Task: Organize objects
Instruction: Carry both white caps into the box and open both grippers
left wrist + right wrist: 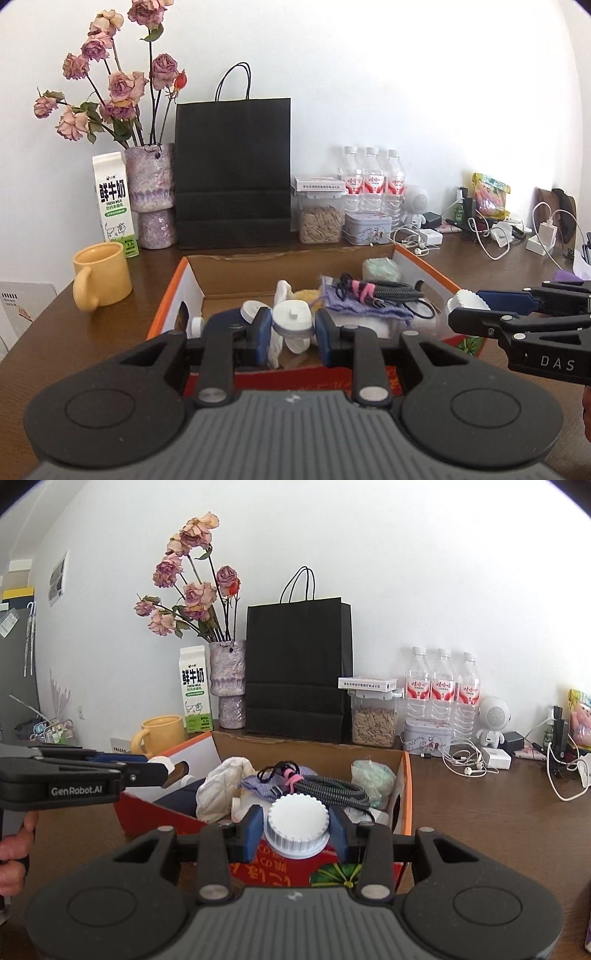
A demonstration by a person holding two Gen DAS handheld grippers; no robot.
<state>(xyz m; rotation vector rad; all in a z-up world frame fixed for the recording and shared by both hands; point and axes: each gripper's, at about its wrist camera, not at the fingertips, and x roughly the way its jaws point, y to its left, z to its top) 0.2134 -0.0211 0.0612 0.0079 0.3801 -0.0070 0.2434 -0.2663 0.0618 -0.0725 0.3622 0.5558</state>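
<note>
Cardboard, with orange rims, makes up the open box in the middle of the brown bench, and both grippers work over it. The left gripper has its blue-padded fingers closed narrowly on a small white plug-like piece, held above the box's near-left part. The right gripper grips a white ribbed cap between its fingers, just over the box's near wall with its red printed panel; in the left wrist view the same cap shows at 3 o'clock, at the tip of the right tool. Inside the box lie a coiled dark braided cable tied with a pink strip, resting on a lilac knitted cloth, a crumpled white cloth at 9 o'clock of the cable, and a pale green wrapped bundle toward 2 o'clock. Behind the box, at 12 o'clock, a black paper bag stands against the wall. To its left are a mottled vase of dried roses, a milk carton and a yellow mug. To its right are a jar of seeds, a tin, three water bottles, then tangled white earphones and chargers.
</note>
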